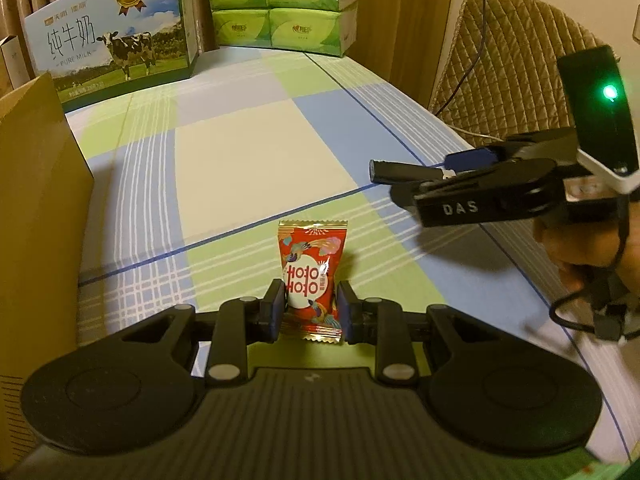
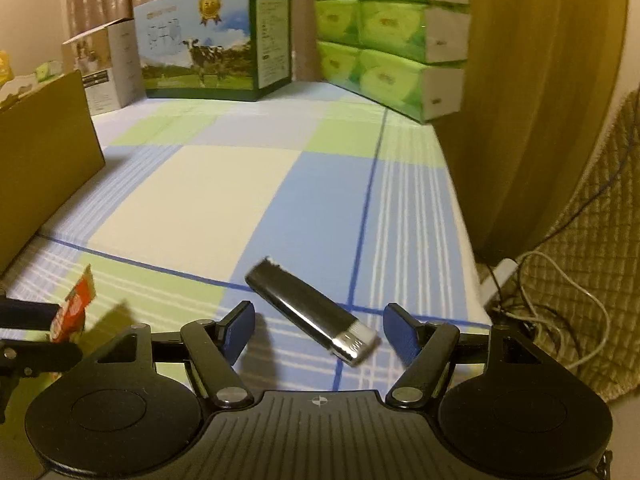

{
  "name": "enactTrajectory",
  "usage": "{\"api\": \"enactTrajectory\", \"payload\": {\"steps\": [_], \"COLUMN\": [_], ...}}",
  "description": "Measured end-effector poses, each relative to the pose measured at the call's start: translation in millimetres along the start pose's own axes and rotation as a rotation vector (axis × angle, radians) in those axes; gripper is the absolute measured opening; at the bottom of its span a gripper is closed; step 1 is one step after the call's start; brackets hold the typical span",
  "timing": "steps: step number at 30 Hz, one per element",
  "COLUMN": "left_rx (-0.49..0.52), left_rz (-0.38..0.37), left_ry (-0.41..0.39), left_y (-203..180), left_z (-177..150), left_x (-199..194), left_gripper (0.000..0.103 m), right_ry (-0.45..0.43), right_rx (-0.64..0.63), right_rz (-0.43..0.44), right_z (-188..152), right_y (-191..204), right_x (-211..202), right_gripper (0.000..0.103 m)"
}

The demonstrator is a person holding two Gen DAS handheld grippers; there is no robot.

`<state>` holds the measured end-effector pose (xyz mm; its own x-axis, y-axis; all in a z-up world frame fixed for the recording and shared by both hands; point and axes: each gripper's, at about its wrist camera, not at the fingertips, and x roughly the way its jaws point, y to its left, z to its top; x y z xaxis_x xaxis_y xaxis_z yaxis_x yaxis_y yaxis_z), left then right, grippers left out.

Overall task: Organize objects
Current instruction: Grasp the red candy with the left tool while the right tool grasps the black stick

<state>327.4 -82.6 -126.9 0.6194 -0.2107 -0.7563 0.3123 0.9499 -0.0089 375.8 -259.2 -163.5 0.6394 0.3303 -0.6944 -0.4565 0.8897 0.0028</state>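
L gripper (image 1: 311,303): jaws clenched on red snack packet (image 1: 312,266), pads on its lower sides, packet upright, held just over the checked bedsheet (image 1: 224,168). Packet print reads "HOTO HOTO", or similar.

R gripper (image 2: 319,326): jaws spread wide, gripping nothing. Black lighter (image 2: 310,312) sits betw. the pads but touches neither; blurred, so can't tell if resting on sheet or mid-air. Long axis runs diagonal across the jaw gap: chrome cap toward R pad, black end up-left, away. In L wrist view the lighter's black end pokes out past R gripper's fingers.

Key relation: lighter dead ahead of R jaws, skewed to closing line. My read: a wrist twist is needed before closing, else it pivots out.

Other text: milk carton (image 1: 108,40) "PURE MILK" + "纯牛奶", medal "36". "DAS" on R gripper body. Brown cardboard box (image 1: 36,184) at left, likely drop spot. Green tissue packs (image 1: 280,0) at back.
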Motion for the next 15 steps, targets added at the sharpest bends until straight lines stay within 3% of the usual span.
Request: {"api": "enactTrajectory", "payload": {"steps": [2,4,15], "left_rx": [-0.001,0.0,0.018], "left_rz": [-0.002,-0.001,-0.009], "left_ry": [-0.001,-0.003,-0.016], "left_y": [0,1,1], "left_z": [-1,-2,-14], "left_x": [0,0,-10], "left_gripper": [0.023,0.023,0.025], "right_ry": [0.001,0.018,0.09], "right_rx": [-0.013,-0.026,-0.059], "right_rz": [0.01,0.008,0.058], "right_z": [0,1,-32], "right_y": [4,11,43], "right_x": [-2,-5,-47], "right_gripper": [0.033,0.019,0.019]}}
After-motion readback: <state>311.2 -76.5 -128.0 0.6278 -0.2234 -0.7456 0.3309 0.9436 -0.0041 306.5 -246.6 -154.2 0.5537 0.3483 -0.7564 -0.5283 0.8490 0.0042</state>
